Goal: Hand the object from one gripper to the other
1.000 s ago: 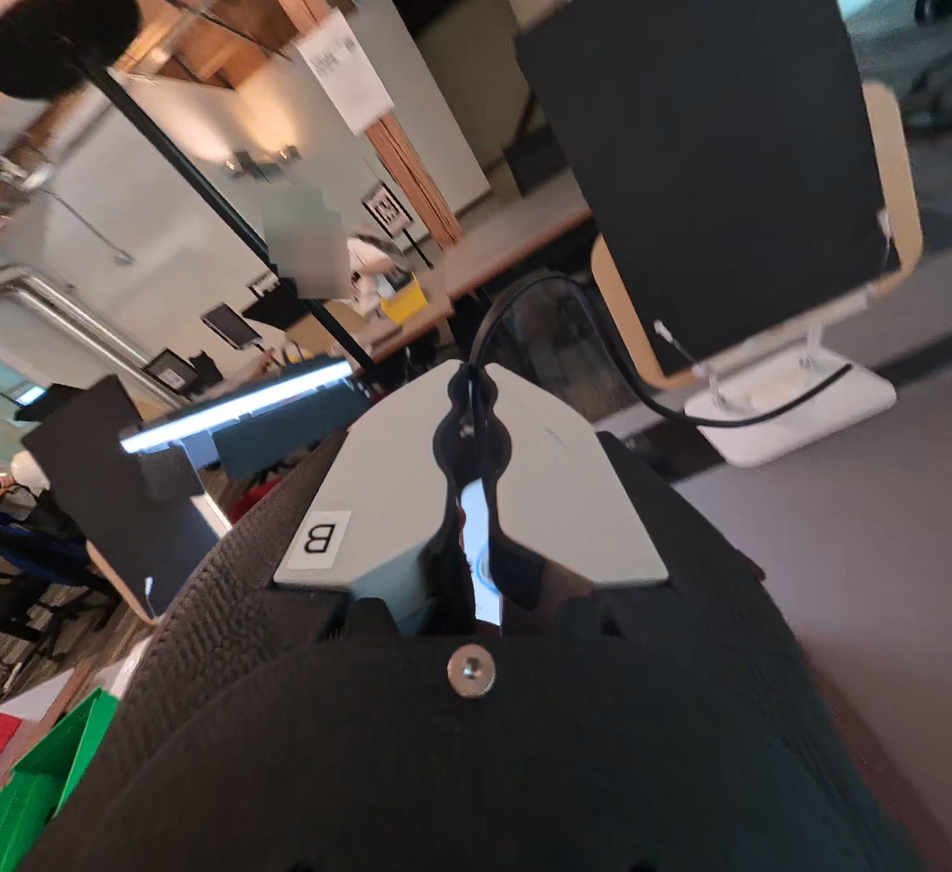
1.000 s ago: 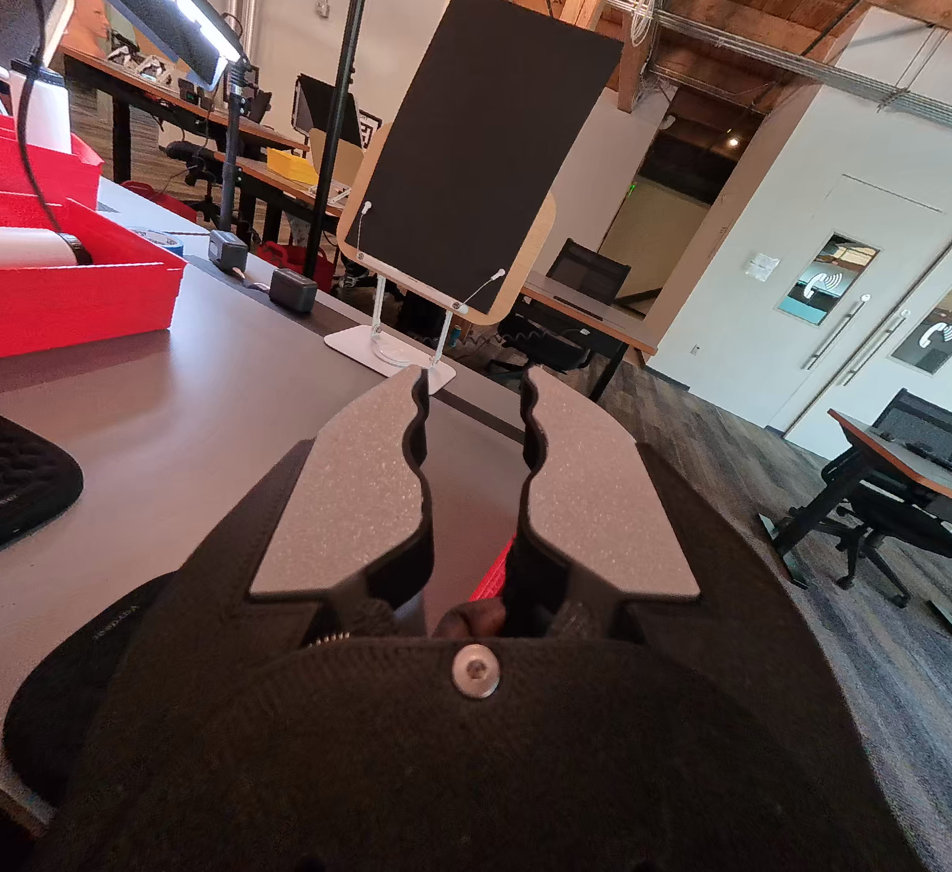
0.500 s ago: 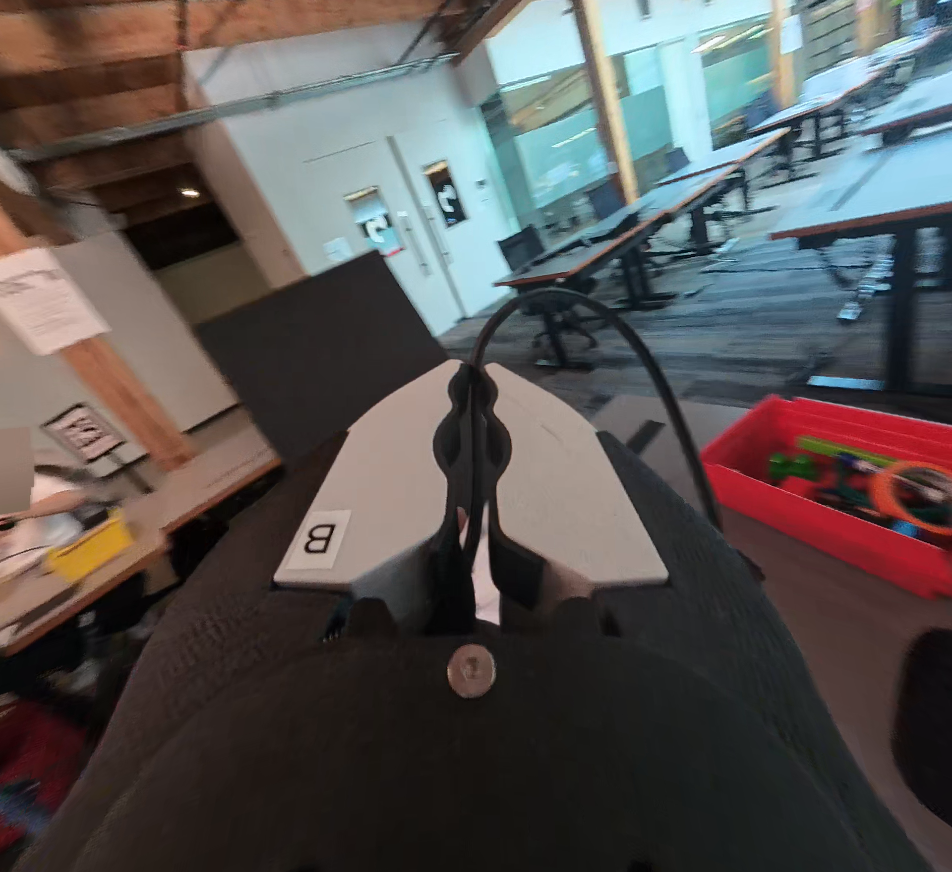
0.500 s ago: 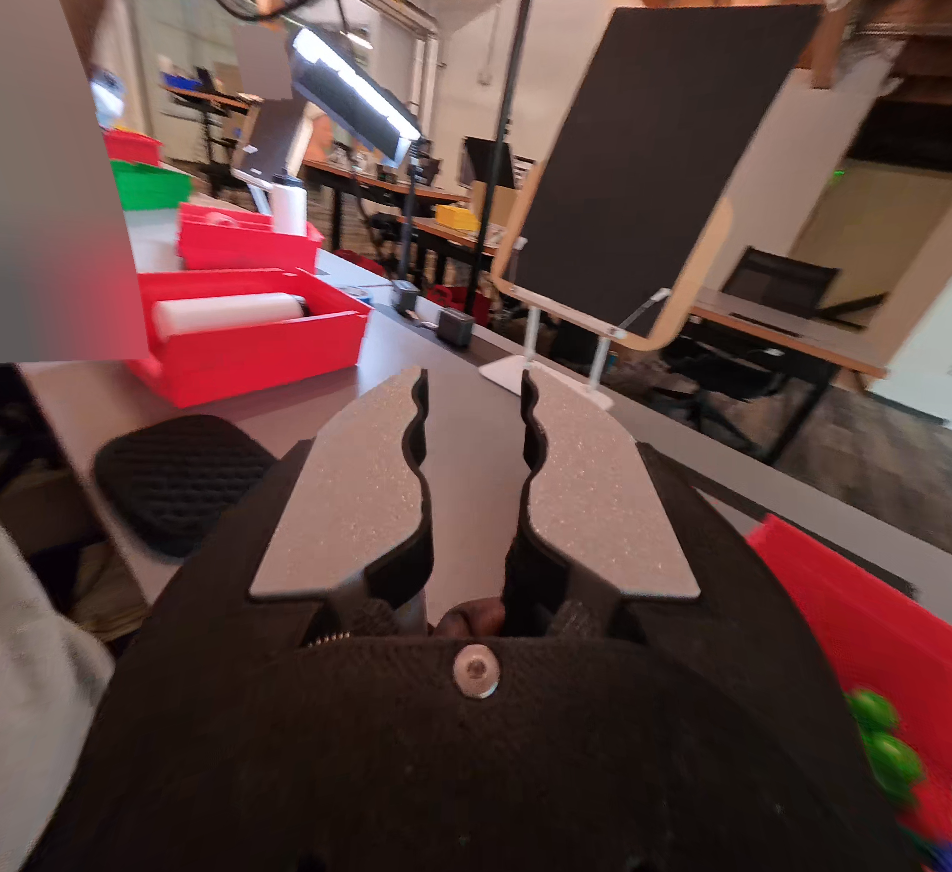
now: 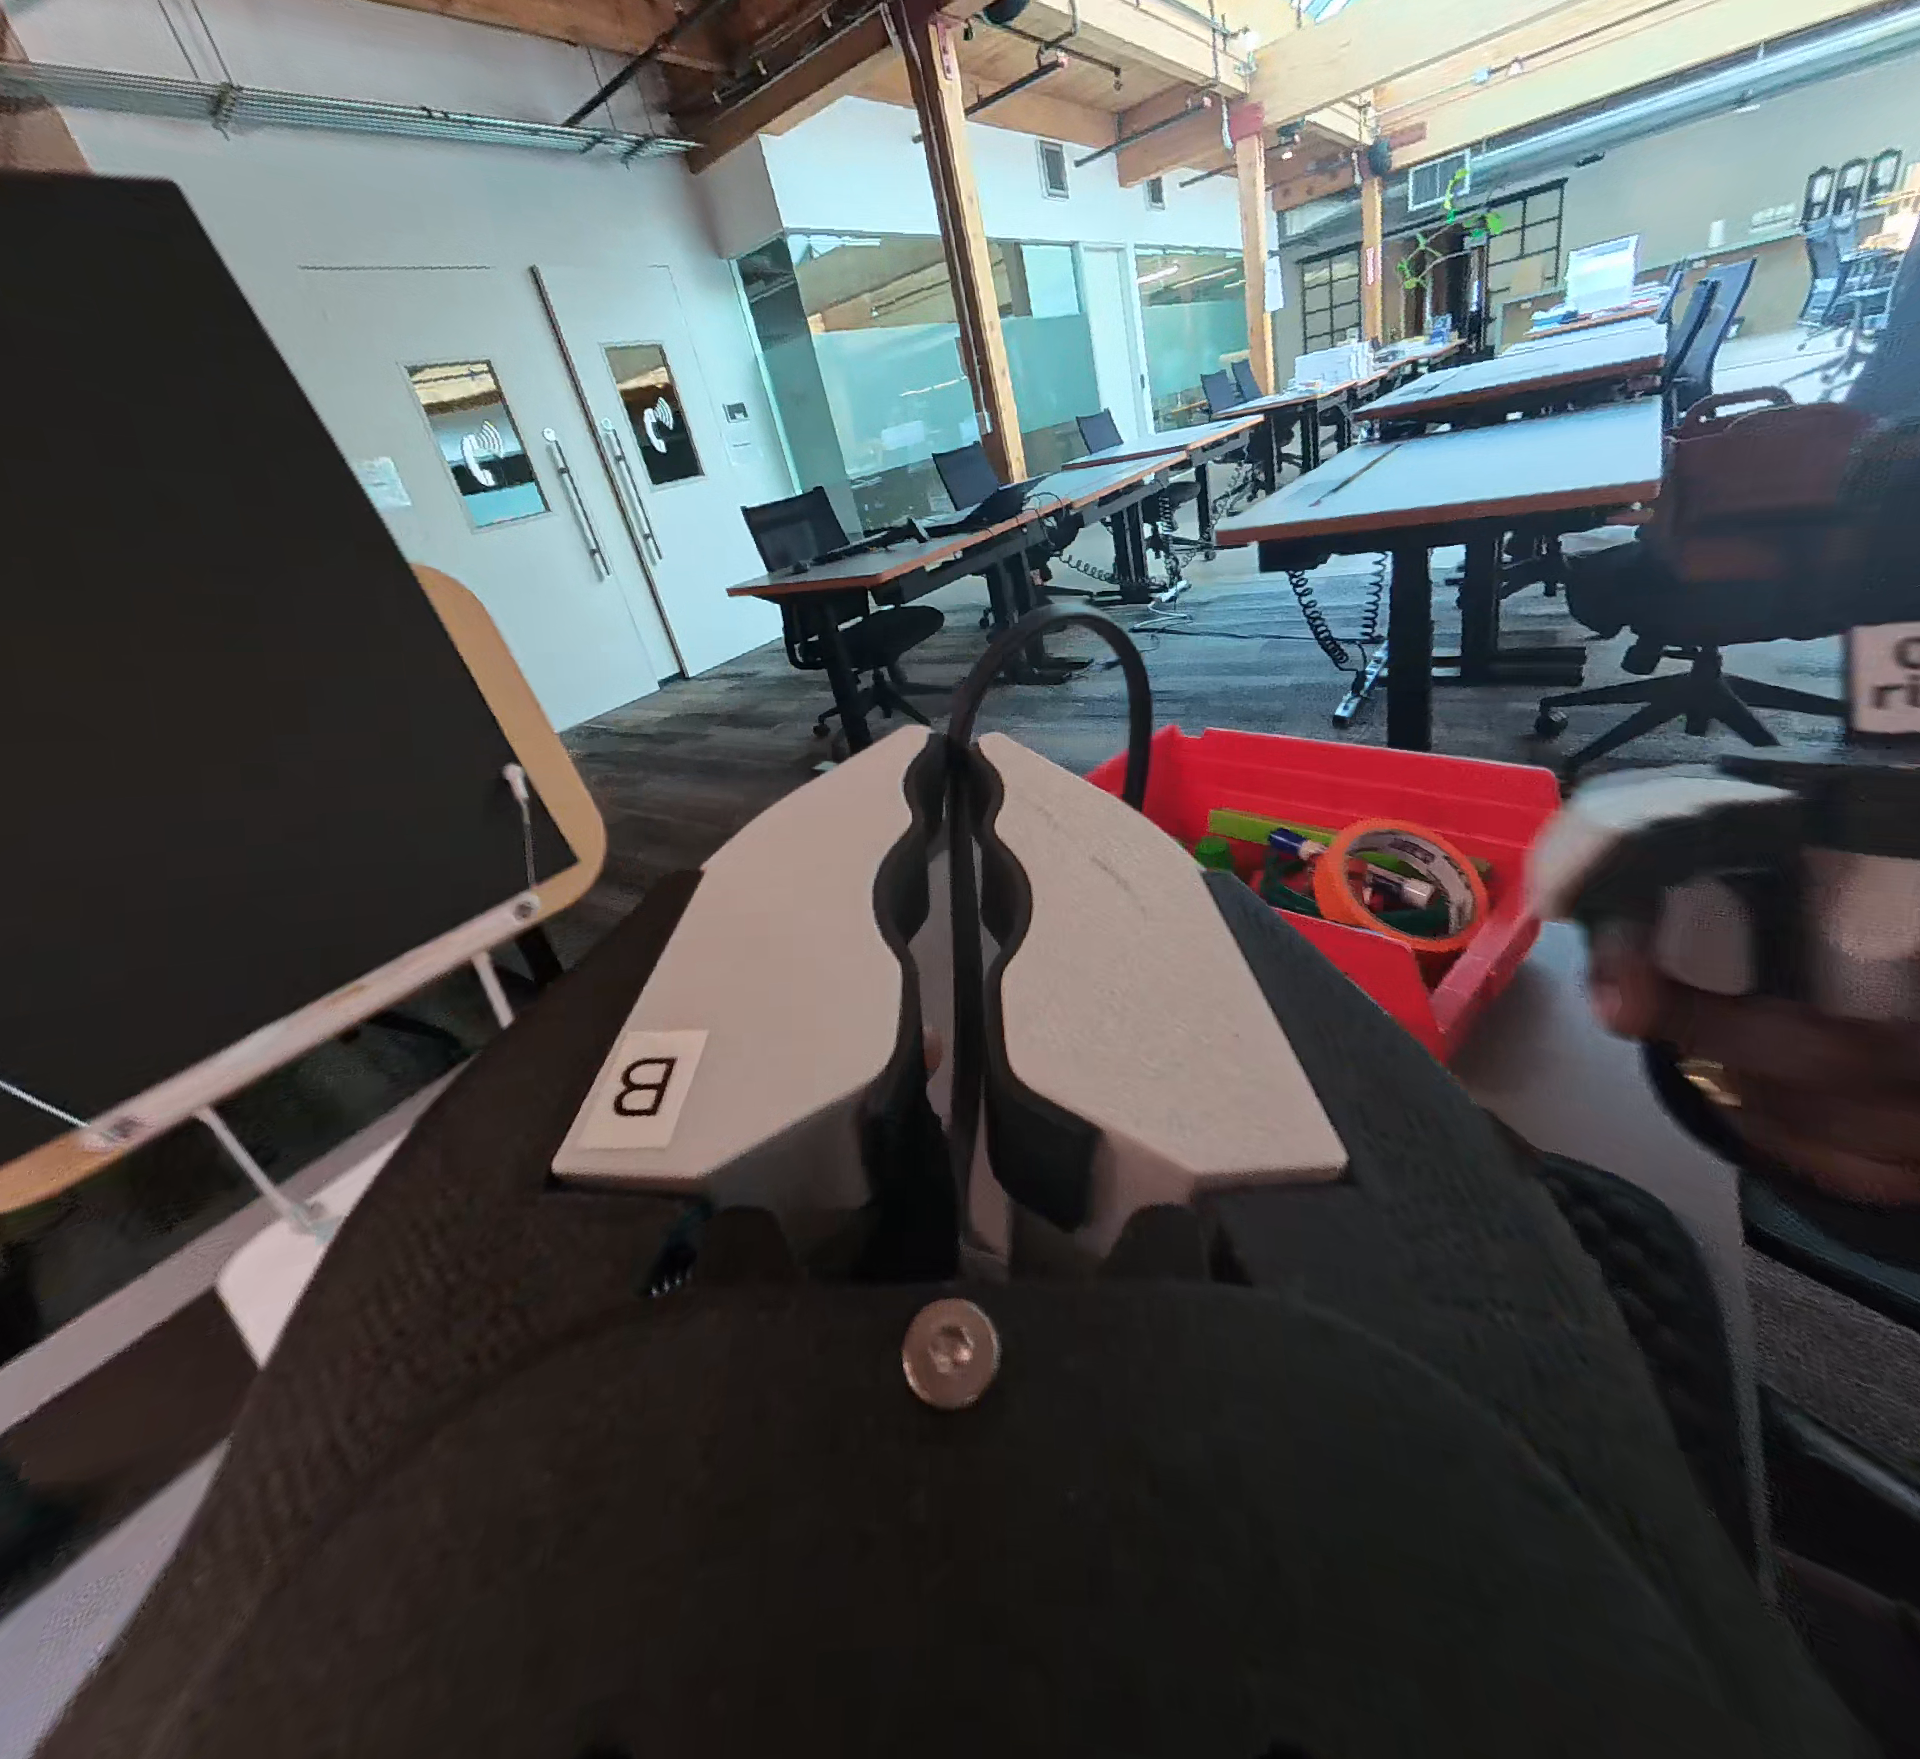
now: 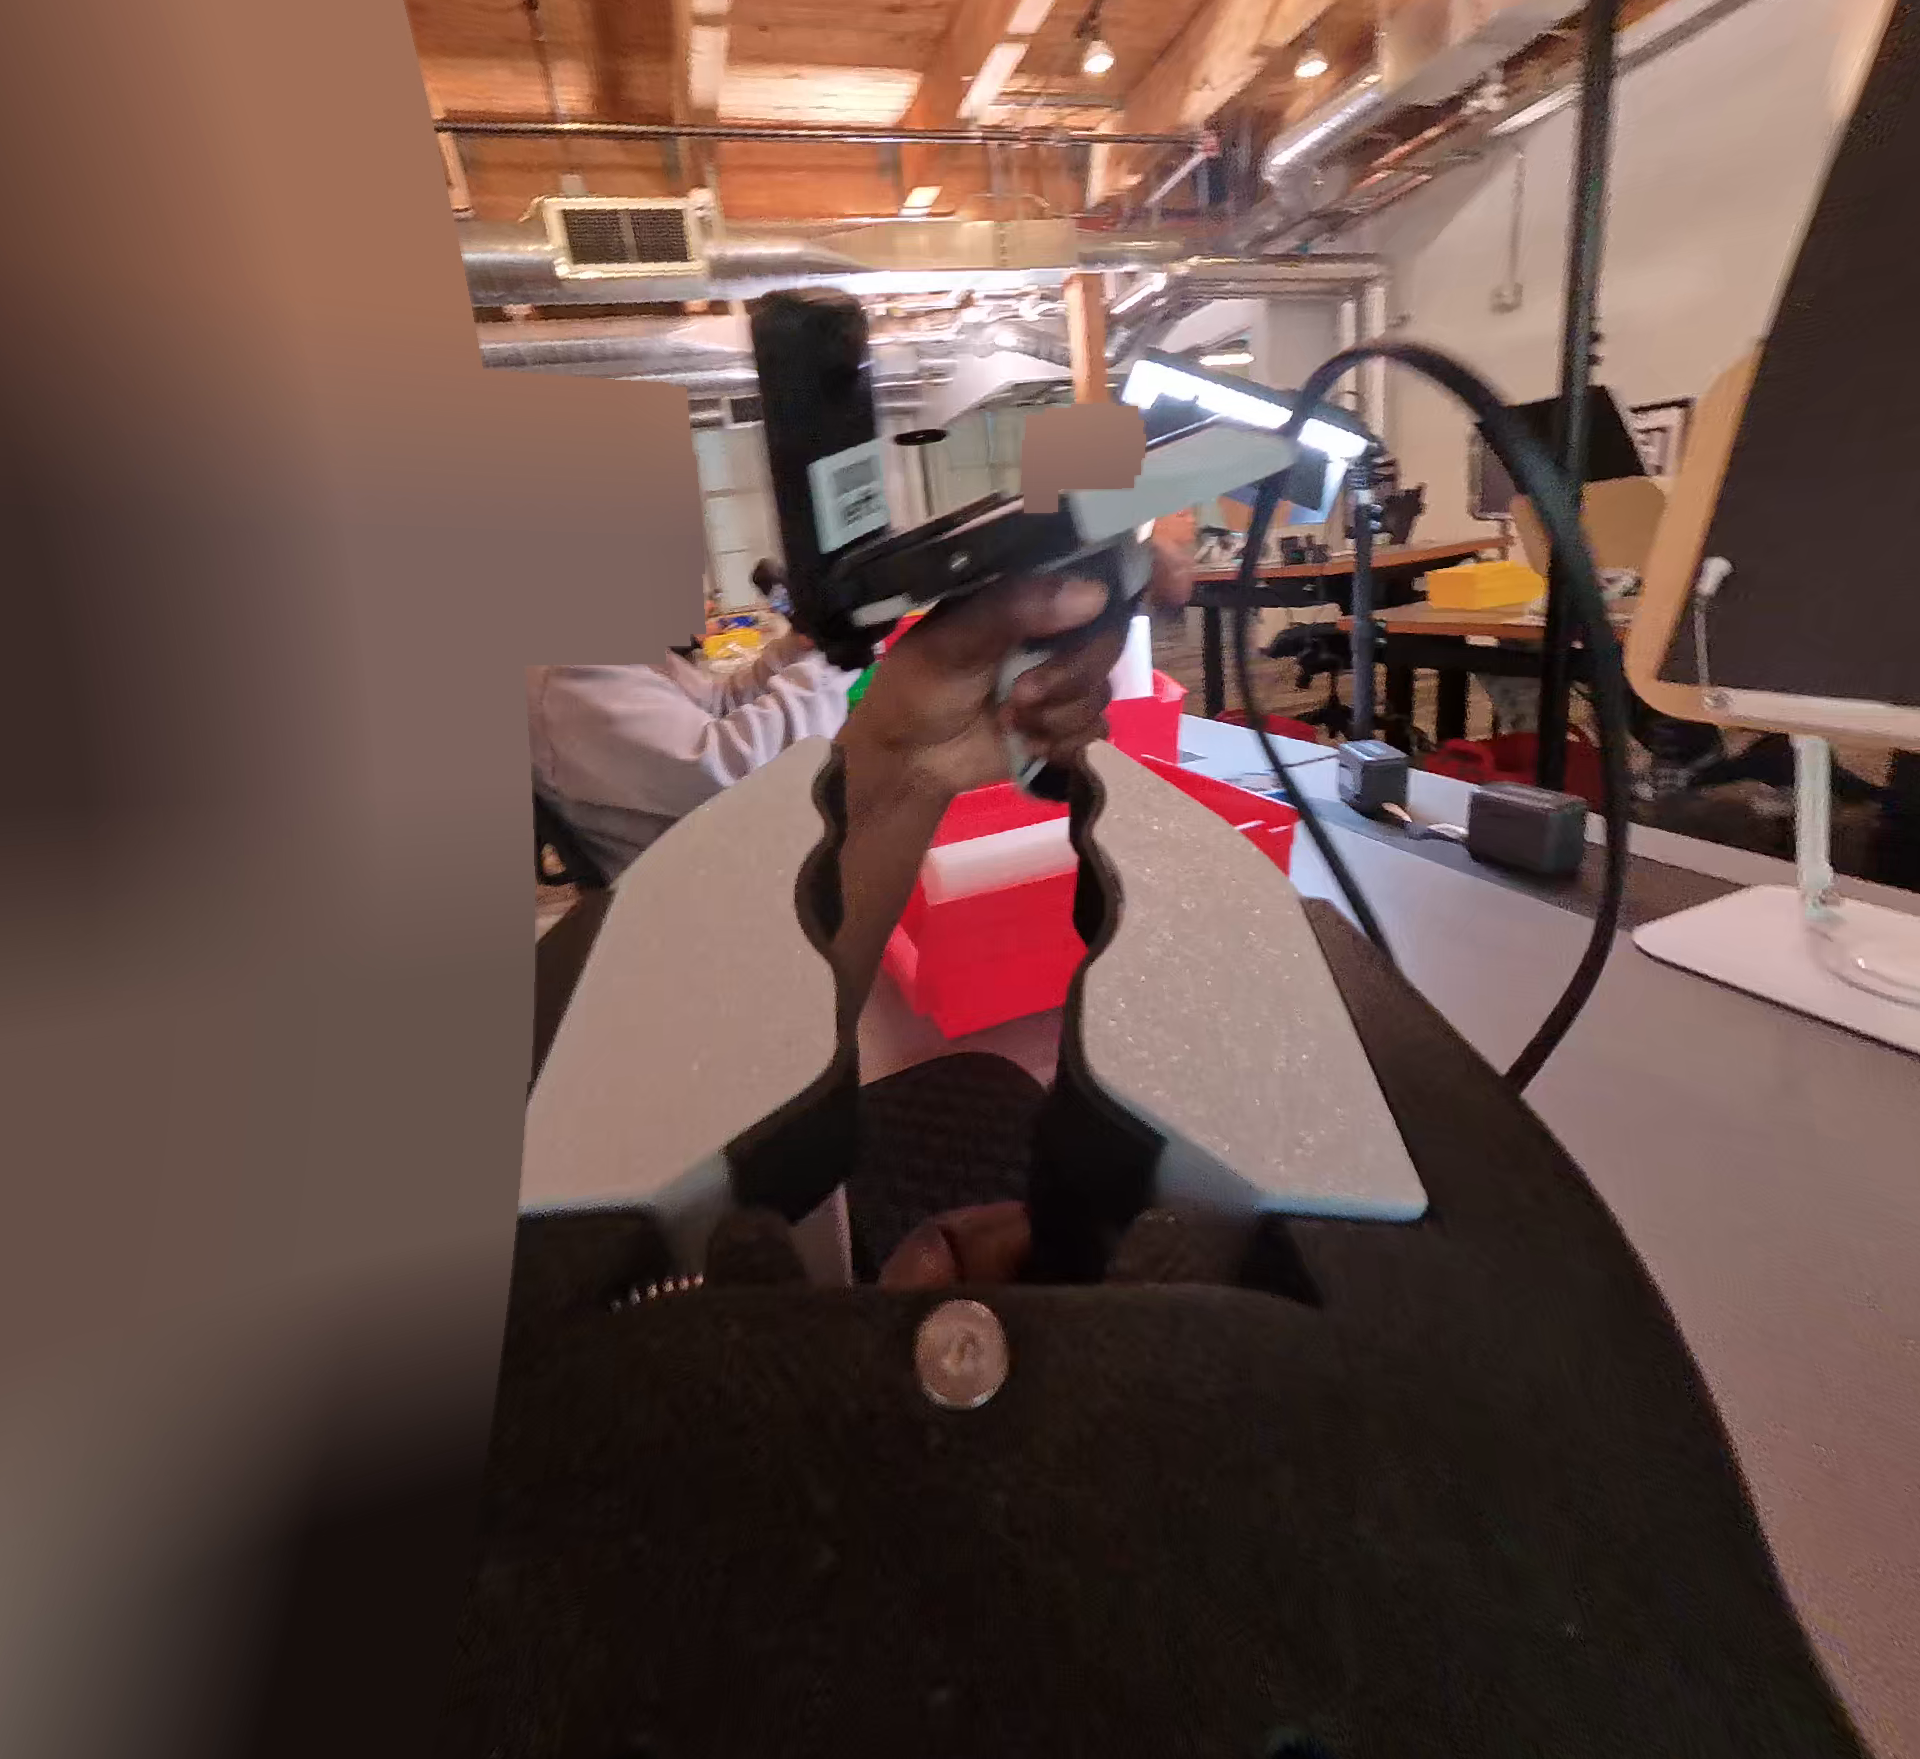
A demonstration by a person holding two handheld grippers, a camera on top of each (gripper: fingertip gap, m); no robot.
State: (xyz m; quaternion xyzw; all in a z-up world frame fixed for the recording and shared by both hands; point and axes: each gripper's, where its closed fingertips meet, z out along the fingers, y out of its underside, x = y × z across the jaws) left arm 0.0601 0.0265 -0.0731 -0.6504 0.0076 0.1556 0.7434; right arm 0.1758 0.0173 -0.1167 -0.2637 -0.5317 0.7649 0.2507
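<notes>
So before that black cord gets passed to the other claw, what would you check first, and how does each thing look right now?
1. Left gripper shut on the black cable: ok.
2. Right gripper open to receive: ok.
3. Free cable loop to grab: ok, it arcs beyond the left fingers.
4. Right gripper lined up with the cable: not ok, the loop hangs off to its side.
5. Grippers facing each other: ok.
6. Cable's far end free of the red bin: cannot tell.

Grey wavy-edged fingers [image 5: 790,961], textured black gripper body [image 5: 935,1553], silver screw [image 5: 951,1349], white lettered sticker [image 5: 642,1086]
</notes>
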